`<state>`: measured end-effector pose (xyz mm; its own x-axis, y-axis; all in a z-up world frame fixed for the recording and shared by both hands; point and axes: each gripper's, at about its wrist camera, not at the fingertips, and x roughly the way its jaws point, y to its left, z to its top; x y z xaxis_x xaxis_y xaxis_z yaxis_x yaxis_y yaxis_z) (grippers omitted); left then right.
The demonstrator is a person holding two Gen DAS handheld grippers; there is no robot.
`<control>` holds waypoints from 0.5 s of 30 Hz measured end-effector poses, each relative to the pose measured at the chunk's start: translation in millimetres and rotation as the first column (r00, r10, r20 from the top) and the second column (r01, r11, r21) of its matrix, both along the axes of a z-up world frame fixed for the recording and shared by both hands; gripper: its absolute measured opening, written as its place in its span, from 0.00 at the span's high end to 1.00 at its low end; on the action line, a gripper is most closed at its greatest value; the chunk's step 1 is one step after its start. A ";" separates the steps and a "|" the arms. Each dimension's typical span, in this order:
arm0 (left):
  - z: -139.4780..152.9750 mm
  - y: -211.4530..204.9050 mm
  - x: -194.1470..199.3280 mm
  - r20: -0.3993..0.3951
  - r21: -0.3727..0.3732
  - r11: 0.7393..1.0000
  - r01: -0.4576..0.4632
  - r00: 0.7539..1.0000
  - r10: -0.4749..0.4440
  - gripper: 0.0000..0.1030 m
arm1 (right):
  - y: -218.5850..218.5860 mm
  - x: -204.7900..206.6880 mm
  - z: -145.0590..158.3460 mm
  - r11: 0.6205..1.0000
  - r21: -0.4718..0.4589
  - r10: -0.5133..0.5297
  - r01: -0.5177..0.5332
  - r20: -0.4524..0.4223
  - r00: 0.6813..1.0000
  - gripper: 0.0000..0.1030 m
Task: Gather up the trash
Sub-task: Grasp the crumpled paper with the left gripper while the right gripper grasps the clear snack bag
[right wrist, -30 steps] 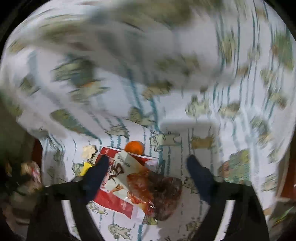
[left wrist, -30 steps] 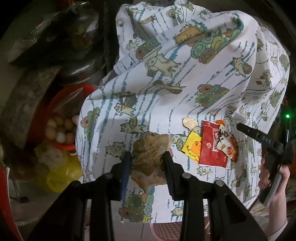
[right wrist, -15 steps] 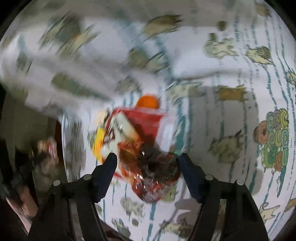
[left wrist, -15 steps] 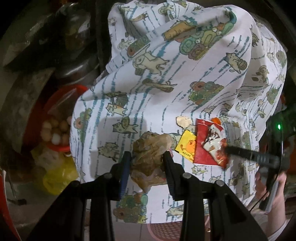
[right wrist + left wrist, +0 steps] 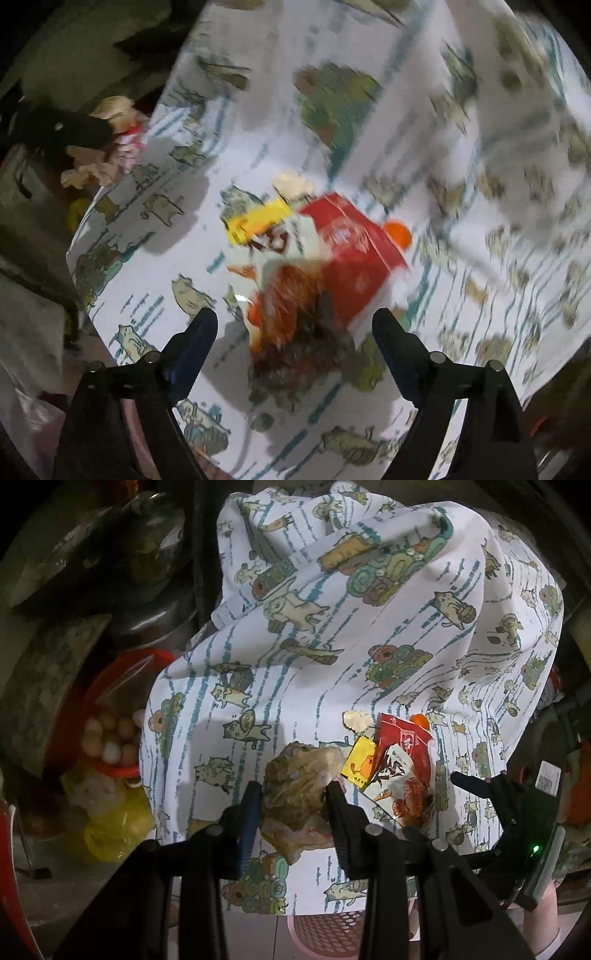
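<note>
My left gripper [image 5: 293,799] is shut on a crumpled brown plastic bag [image 5: 301,786], held just above the cat-print tablecloth [image 5: 369,627]. Right of it lie a red and white snack wrapper [image 5: 404,764], a yellow packet [image 5: 360,762], a pale scrap [image 5: 356,719] and an orange cap [image 5: 421,720]. In the right wrist view my right gripper [image 5: 295,332] is open, its jaws on either side of the near end of the snack wrapper [image 5: 325,258]. The yellow packet [image 5: 258,221] and orange cap [image 5: 398,233] lie beyond. The view is blurred. The left gripper with its bag [image 5: 103,144] shows at far left.
A red basin [image 5: 122,716] with eggs in a clear bag sits left of the table, with a yellow bag [image 5: 114,827] below it and dark pots [image 5: 140,554] behind. A pink perforated basket [image 5: 325,934] stands on the floor under the table edge.
My right gripper has swung around the snack wrapper and come in low from the right. The left gripper still holds the brown bag and has barely moved.
</note>
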<state>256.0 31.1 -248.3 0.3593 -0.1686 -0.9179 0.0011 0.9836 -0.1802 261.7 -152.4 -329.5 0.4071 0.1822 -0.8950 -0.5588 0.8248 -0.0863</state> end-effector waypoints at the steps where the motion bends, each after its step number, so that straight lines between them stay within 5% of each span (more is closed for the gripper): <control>1: -0.9 2.5 -0.1 -0.004 -0.004 1.000 -0.006 1.000 0.006 0.67 | 4.6 2.0 -2.2 1.000 -0.001 0.007 -0.007 -0.008 1.000 0.15; 10: -0.8 10.3 -0.6 -0.006 0.008 1.000 -0.020 1.000 0.020 0.67 | 22.8 26.6 -29.4 0.995 -0.096 -0.022 0.013 -0.090 0.996 0.16; 12: -1.6 11.1 0.0 -0.009 0.010 1.000 -0.020 1.000 0.020 0.67 | 21.7 30.7 -28.6 0.997 -0.070 -0.039 0.032 -0.111 0.993 0.30; 15: -0.4 11.4 0.7 -0.008 0.016 1.000 -0.022 1.000 0.022 0.67 | 16.0 35.5 -20.9 0.998 -0.023 -0.065 0.063 -0.115 0.991 0.38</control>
